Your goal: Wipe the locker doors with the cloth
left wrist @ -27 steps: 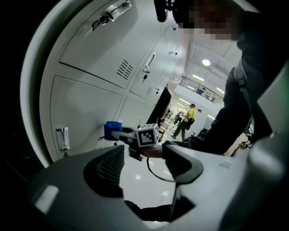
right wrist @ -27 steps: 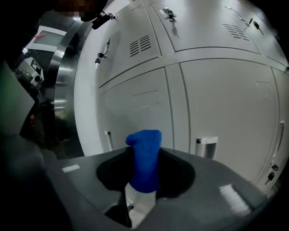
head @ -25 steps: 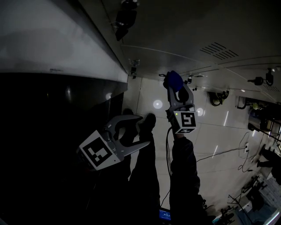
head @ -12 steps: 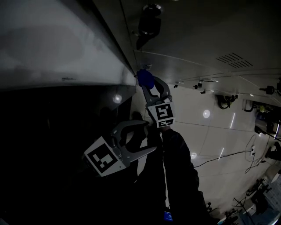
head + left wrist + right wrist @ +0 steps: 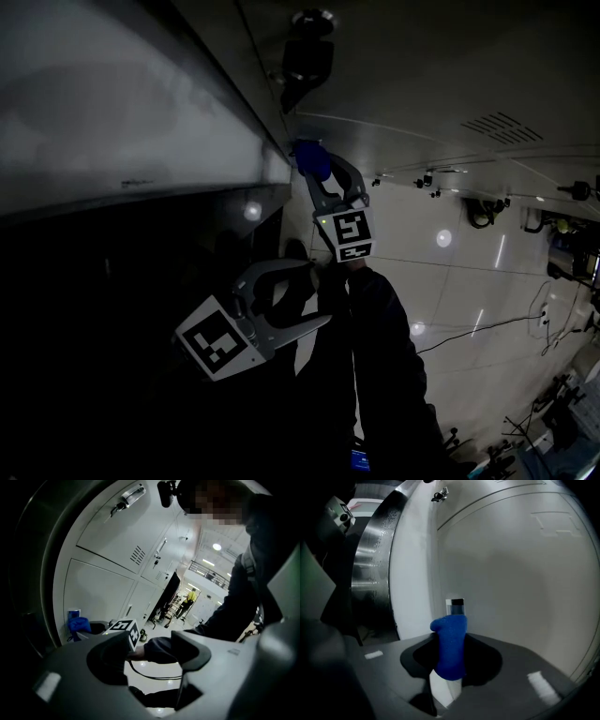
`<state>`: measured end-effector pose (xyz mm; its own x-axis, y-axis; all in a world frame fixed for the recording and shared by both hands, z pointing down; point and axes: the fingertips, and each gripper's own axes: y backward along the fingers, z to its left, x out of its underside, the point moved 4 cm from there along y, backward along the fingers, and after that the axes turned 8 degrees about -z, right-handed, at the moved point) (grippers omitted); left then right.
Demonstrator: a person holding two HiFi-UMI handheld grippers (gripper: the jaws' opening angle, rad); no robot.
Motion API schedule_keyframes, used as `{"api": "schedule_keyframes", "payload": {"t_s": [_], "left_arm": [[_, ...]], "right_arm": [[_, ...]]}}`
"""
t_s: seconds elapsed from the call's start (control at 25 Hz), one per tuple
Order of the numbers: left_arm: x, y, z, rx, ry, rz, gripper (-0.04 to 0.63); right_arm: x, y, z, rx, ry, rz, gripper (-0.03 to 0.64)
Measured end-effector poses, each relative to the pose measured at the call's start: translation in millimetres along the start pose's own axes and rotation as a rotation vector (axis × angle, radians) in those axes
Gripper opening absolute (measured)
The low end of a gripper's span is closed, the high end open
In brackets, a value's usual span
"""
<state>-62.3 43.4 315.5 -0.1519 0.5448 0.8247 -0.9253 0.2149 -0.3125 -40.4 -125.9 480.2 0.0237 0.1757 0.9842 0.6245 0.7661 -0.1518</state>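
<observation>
While the right gripper [image 5: 319, 173] has its jaws closed on the blue cloth [image 5: 312, 159], the wad stands up out of the jaws right at the pale locker door [image 5: 511, 573]; whether it touches the panel yet cannot be told from any view. The left gripper [image 5: 319, 292] hangs lower and nearer the person, jaws wide apart with nothing in them; only the person's sleeve [image 5: 161, 648] shows through the gap

What could go wrong, as I judge it: only a narrow bunch of cloth sticks out past the jaws, so a steep push could bring the hard jaw tips onto the door instead of the fabric and scrape it. A sideways drag against the panel could also tug the cloth loose if the grip is shallow. The dim light in the head view makes it hard to see which parts have been covered

For edges, a shiny metal strip [image 5: 375, 573] runs along the left of the door, and a door seam [image 5: 440, 513] climbs just beside it; the cloth could snag there. To the right the panel is broad and flat, giving the most room for a stroke. Behind the person, the tiled floor [image 5: 450, 281] lies open, with a cable [image 5: 469, 325] across it well away from the locker
</observation>
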Motion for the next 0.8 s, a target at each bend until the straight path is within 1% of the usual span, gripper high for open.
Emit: {"api": "schedule_keyframes", "payload": {"t_s": [0.48,0.64,0.8], "left_arm": [[-5,-21,0,0.024,-0.026,0.023,0.264],[-3,-27,-2,0.033,-0.03,0.042,0.264],[-1,-33,-2,0.034,-0.027,0.048,0.264]], "right_arm": [[17,67,-76,0.16,-0.001,0.035,0.121],[25,89,-100,0.232,-0.016,0.05,0.123],[33,109,-122,0.313,-0.052,0.059,0.123]]}}
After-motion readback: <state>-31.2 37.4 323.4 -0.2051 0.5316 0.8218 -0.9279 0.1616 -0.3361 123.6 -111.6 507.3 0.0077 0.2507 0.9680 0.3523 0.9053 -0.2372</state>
